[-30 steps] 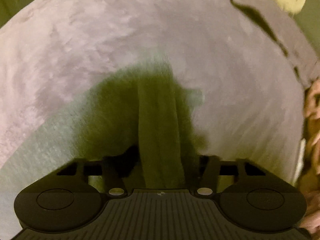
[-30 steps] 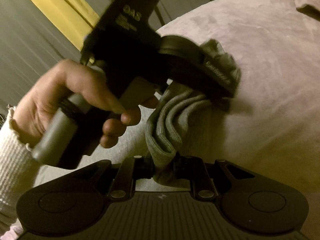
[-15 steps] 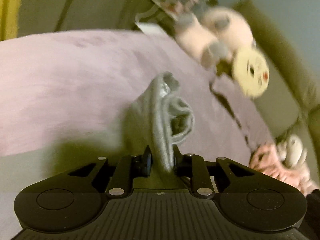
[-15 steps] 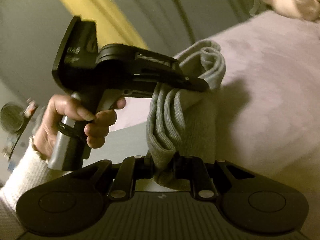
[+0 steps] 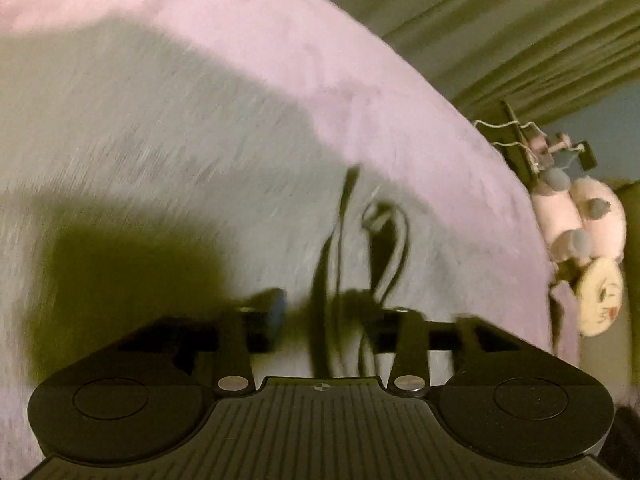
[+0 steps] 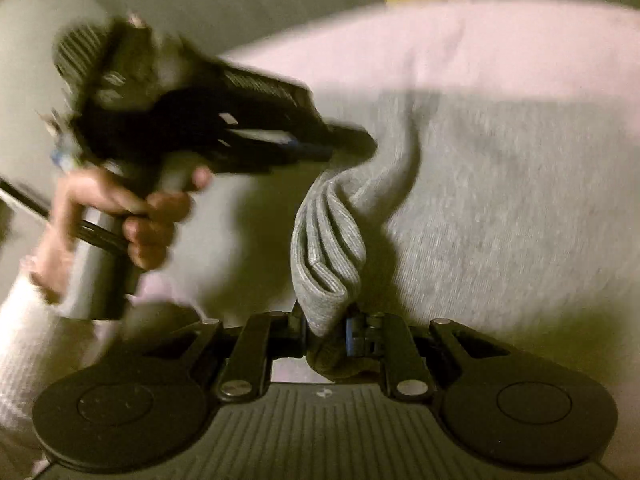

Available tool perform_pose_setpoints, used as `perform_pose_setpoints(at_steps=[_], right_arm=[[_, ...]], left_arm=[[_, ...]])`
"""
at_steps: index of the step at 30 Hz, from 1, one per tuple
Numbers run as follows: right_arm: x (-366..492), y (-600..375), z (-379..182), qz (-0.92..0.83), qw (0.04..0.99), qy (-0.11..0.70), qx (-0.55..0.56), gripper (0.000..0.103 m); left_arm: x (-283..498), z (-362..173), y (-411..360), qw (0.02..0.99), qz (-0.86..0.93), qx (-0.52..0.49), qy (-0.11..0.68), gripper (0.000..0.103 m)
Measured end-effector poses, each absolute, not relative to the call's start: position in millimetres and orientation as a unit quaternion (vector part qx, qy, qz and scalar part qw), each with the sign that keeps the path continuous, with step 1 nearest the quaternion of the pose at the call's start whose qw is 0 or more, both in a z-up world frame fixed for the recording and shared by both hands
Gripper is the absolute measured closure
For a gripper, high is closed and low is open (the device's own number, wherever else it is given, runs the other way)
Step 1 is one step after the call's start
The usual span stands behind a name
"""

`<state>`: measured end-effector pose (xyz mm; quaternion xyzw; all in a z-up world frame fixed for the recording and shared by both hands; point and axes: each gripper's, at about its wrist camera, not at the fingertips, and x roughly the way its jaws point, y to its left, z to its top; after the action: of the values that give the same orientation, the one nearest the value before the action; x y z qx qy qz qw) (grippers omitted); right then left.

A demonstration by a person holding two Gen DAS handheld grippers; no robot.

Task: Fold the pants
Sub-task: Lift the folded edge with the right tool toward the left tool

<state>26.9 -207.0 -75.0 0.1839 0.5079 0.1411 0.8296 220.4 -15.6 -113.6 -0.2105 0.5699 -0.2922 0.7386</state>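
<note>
In the left wrist view our left tongs (image 5: pixel 322 320) stand spread, the two fingers well apart, with nothing pinched between them. The grey pants (image 5: pixel 160 168) lie spread on the pink bed (image 5: pixel 360 52) directly ahead of and under these tongs, the cloth blurred. A thin dark cord (image 5: pixel 394 240) loops over the grey fabric just ahead of the gap between the fingers. Beyond the bed's edge, far to the right of the tongs, sit a pink plush toy (image 5: pixel 580 216) and a pale round face cushion (image 5: pixel 600 300).

In the right wrist view our right tongs (image 6: pixel 326 330) are pressed together on a bunched, ribbed fold of the pants (image 6: pixel 328 248), which rises straight out from between the fingers. The rest of the grey cloth spreads flat on the bed (image 6: pixel 480 40) ahead and to the right of these tongs. Up and to the left, our left hand (image 6: pixel 132 208) grips the handle of the other tool (image 6: pixel 200 120); its tips reach toward the raised fold, but motion blur keeps us from telling whether they touch it
</note>
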Motion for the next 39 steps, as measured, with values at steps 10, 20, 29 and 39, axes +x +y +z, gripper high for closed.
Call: perform_pose_setpoints(at_steps=[10, 20, 29, 39], right_arm=[[36.7, -190.6, -64.7, 0.139, 0.837, 0.510, 0.143, 0.086], [37.3, -181.2, -50.4, 0.160, 0.851, 0.480, 0.138, 0.086], [54.6, -151.6, -38.6, 0.247, 0.841, 0.451, 0.170, 0.086], [80.8, -172.3, -52.4, 0.220, 0.807, 0.510, 0.198, 0.039]], left_arm=[[218.3, -119.1, -54.4, 0.697, -0.384, -0.209, 0.568, 0.015], [219.7, -87.9, -42.6, 0.750, -0.385, -0.201, 0.500, 0.075], [209.0, -84.4, 57.3, 0.799, -0.298, -0.239, 0.465, 0.069], [185.1, -82.9, 94.3, 0.837, -0.211, -0.257, 0.435, 0.027]])
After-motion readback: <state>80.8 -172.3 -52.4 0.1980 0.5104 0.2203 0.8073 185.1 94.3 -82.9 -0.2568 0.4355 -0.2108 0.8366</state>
